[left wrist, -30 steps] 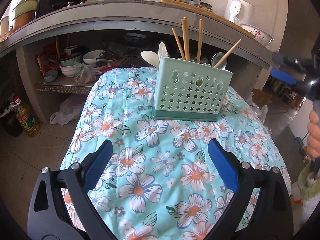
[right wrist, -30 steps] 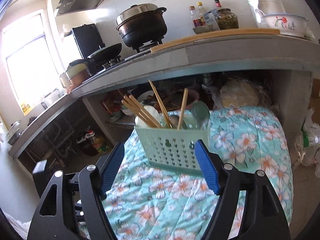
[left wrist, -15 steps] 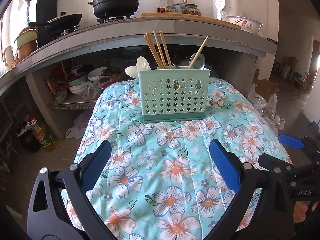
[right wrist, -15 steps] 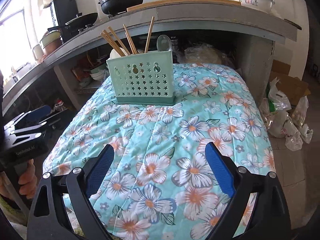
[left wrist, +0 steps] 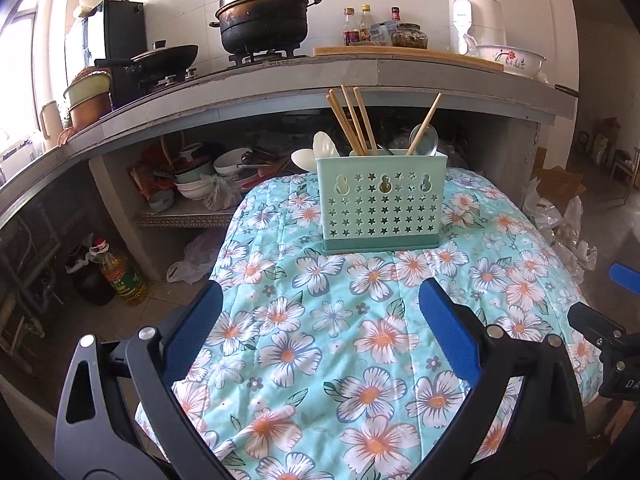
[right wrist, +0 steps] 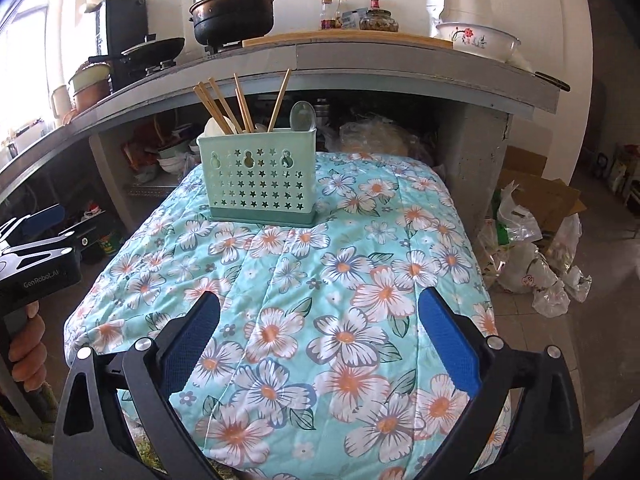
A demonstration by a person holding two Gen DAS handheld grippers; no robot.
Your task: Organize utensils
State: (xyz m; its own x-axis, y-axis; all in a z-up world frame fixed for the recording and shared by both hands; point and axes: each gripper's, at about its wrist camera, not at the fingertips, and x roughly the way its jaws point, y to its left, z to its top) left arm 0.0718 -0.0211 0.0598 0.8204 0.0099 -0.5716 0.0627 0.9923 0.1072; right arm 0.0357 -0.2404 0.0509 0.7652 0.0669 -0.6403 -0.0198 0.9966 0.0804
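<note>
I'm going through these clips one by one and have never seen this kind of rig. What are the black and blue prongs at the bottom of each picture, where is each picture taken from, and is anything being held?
There is no robot here. A person holds a hand tool with a two-finger claw in each hand, and a wide-angle camera on each tool looks forward along its fingers. One picture comes from the left claw, the other from the right claw; the blue prongs are the finger pads.

Both look at a flowered cloth over a table. On it stands a green holder with chopsticks and spoons upright inside. Nothing else lies on the cloth.

Both claws are open and empty. The right one's jaws have just been opening, with nothing between them. Each claw also shows at the edge of the other's picture, with the person's hand gripping the left tool.
</note>
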